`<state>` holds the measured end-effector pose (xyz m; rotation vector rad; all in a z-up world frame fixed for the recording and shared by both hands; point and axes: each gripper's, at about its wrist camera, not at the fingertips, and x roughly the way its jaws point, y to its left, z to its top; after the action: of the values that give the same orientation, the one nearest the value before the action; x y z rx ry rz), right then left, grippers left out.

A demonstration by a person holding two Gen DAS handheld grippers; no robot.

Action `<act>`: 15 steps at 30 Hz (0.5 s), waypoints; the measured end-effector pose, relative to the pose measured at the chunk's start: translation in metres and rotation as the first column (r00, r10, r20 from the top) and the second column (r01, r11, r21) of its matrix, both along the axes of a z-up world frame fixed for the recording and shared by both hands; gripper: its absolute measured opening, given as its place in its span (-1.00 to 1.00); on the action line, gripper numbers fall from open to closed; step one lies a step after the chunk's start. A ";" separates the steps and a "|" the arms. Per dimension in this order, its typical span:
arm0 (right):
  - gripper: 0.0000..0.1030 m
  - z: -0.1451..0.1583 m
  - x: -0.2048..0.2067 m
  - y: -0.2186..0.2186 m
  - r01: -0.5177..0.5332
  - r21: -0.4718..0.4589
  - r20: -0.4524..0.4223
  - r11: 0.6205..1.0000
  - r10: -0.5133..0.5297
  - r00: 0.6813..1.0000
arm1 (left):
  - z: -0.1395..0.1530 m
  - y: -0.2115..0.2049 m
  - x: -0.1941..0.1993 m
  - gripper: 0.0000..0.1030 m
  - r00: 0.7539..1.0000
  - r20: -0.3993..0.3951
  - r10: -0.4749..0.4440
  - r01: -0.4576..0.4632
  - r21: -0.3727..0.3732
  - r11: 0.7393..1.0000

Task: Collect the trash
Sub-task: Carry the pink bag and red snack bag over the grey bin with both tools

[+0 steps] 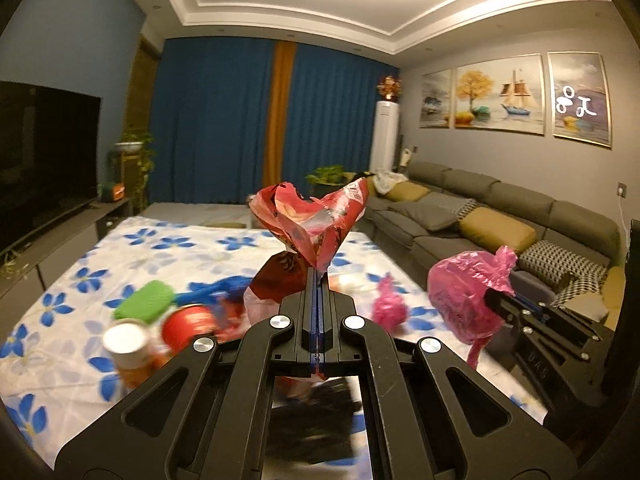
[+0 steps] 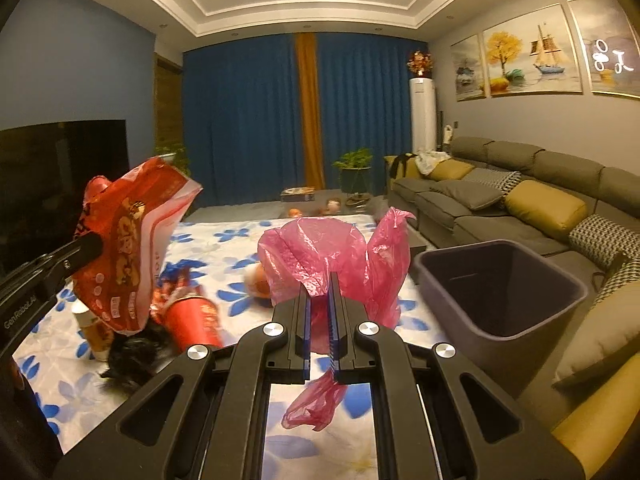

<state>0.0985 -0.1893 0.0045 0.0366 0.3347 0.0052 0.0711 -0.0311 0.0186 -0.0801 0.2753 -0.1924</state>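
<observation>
- The right claw (image 2: 319, 304) is clenched on a crumpled pink plastic bag (image 2: 320, 256); most of the bag billows ahead of and above the tips, and a twisted tail hangs below them; the jaws stand a little apart with the film pinched between.
- The left claw (image 1: 318, 280) is clenched tight on a red snack wrapper (image 1: 310, 220), which stands up past its tips; from the right wrist view the same wrapper (image 2: 124, 252) hangs off to the right claw's left, held clear of the table (image 2: 224, 240).
- The relation that matters: the dark bin (image 2: 500, 284) sits to the right of the right claw and slightly ahead of it, mouth up and below the level of the bag; the right claw is plainly the nearer one, with the left claw on the far side of it; so I judge the pink bag goes in first, by a swing rightward over the rim, and the wrapper has to cross further.
- The bin looks empty as far as its dark inside shows; the bottom is in shadow.
- Left on the flowered cloth below and ahead of the left claw: a red cup (image 2: 196, 320), a white-capped bottle (image 1: 124, 344), a green piece (image 1: 144, 300) and a small pink wad (image 1: 390, 304); all blurred.
</observation>
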 end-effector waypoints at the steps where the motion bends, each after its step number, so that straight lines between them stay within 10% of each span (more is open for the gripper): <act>1: -0.84 0.000 0.000 -0.005 0.009 -0.004 0.003 1.000 -0.009 1.000 | 0.001 -0.008 0.002 -1.00 1.000 0.002 -0.014 0.014 0.000 1.000; 15: -0.84 0.008 0.007 -0.104 0.254 -0.036 0.076 0.967 -0.250 0.965 | 0.001 -0.128 0.042 -1.00 0.983 0.036 -0.178 0.177 0.020 0.984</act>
<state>0.1051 -0.2934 0.0125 0.0337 0.2573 -0.2531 0.1133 -0.1591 0.0199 -0.0349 0.2468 -0.3685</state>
